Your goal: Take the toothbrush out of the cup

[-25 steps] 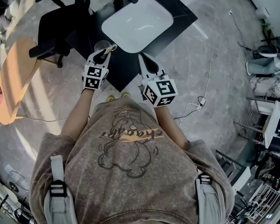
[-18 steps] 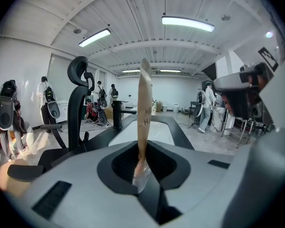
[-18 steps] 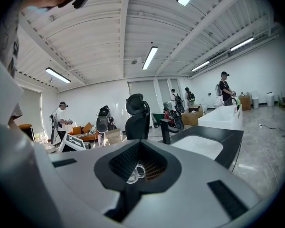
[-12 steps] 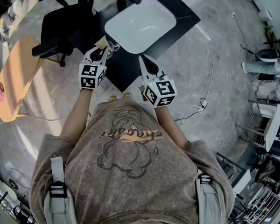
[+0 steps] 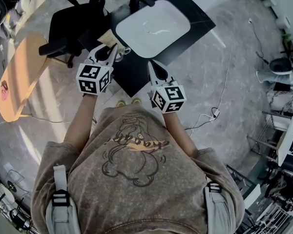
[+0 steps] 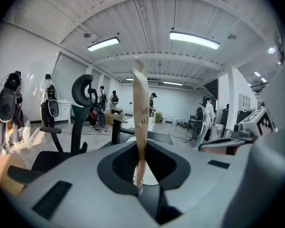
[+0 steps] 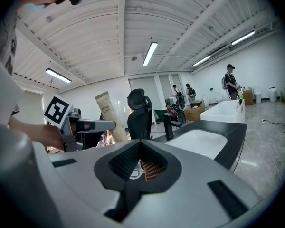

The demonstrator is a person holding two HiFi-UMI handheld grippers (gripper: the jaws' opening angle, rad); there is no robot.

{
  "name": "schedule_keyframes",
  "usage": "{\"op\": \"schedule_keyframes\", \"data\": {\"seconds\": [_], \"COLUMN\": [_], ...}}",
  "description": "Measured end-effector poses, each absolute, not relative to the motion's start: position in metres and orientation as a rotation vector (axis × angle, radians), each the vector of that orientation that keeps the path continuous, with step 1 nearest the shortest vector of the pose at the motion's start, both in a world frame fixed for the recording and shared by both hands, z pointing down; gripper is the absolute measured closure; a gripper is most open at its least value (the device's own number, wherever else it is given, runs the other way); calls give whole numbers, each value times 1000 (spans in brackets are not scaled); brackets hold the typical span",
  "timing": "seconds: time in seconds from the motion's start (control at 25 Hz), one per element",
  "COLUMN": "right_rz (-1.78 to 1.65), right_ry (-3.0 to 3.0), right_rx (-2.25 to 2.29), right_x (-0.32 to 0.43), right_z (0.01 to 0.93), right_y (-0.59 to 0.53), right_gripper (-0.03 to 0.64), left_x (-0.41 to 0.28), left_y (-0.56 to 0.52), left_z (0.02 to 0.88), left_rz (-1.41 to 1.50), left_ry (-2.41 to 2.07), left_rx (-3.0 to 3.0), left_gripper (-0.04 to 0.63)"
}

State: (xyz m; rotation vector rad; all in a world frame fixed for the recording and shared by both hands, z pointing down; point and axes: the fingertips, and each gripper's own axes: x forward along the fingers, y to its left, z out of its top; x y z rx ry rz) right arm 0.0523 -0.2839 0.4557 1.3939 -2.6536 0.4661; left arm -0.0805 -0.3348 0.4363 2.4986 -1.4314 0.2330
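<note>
My left tool [image 5: 107, 51] was clamped on the toothbrush [image 6: 140, 108], which was still in its flat tan card sleeve, and its jaws had just been closing tighter on it. The sleeve stood nearly upright between them, edge-on in the left gripper view, with its long upper part rising toward twelve o'clock and only a short stub showing below the grip. In the head view the clear cup [image 5: 121, 51] sat on the black counter [image 5: 136, 79] at about two o'clock from that tool's tip, beside the white washbasin [image 5: 154, 27]. I couldn't tell from any view whether the sleeve's lower end was fully clear of the rim. My right tool [image 5: 155, 68] hung over the counter's near edge at about four o'clock from the cup, its jaws together on nothing. I judged the toothbrush to be very light and stiff along its length. The card sleeve, though, looked smooth and easily creased, so a hard squeeze could buckle it and a loose one could let it slide or swing. Gripping across the flat faces, low on the pack as I had it, seemed the right hold. The cup looked light enough to tip if the sleeve dragged on its rim.
</note>
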Motion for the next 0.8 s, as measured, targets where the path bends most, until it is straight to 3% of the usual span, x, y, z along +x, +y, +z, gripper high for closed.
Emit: {"op": "schedule_keyframes", "data": {"seconds": [0.8], "right_rz": [477], "right_ry": [-2731], "right_rx": [1248], "right_x": [40], "right_z": [448], "right_y": [-278], "right_gripper": [600], "left_x": [-75], "left_y": [-268], "left_z": [441], "left_rz": [219], "left_ry": [-1476], "left_rx": [2377], "left_gripper": [538]}}
